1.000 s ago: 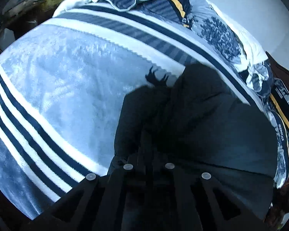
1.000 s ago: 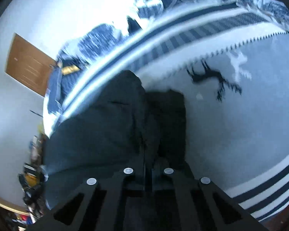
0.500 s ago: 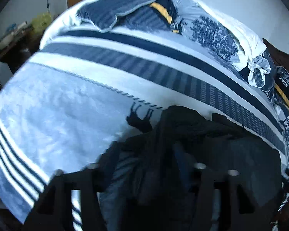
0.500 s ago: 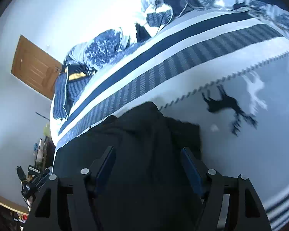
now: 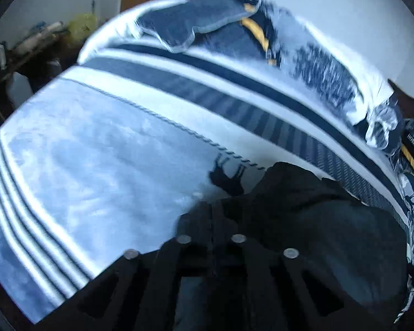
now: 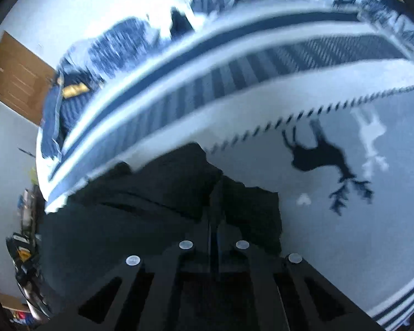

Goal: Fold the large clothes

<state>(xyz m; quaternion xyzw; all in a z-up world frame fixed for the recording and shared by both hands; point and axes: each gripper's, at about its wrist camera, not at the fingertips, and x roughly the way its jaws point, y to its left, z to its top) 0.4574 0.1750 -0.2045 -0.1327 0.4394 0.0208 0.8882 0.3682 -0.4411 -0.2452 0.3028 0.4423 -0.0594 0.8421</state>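
A large black garment (image 5: 325, 220) lies bunched on a bed covered by a blue and white striped blanket (image 5: 96, 165). My left gripper (image 5: 212, 215) is shut, its fingers together on the garment's left edge. In the right wrist view the same black garment (image 6: 157, 193) fills the lower left. My right gripper (image 6: 214, 207) is shut too, pinching a fold of the dark cloth at its right edge. Both frames are blurred by motion.
Pillows and rumpled bedding (image 5: 220, 30) lie at the head of the bed. A brown door (image 6: 16, 80) is in the far wall. A cluttered side table (image 5: 22, 47) stands left of the bed. A deer print (image 6: 323, 160) marks the blanket beside the garment.
Half a second ago both grippers stood open over the garment; now both have shut on its cloth. Both cameras have swung, blurring the views.
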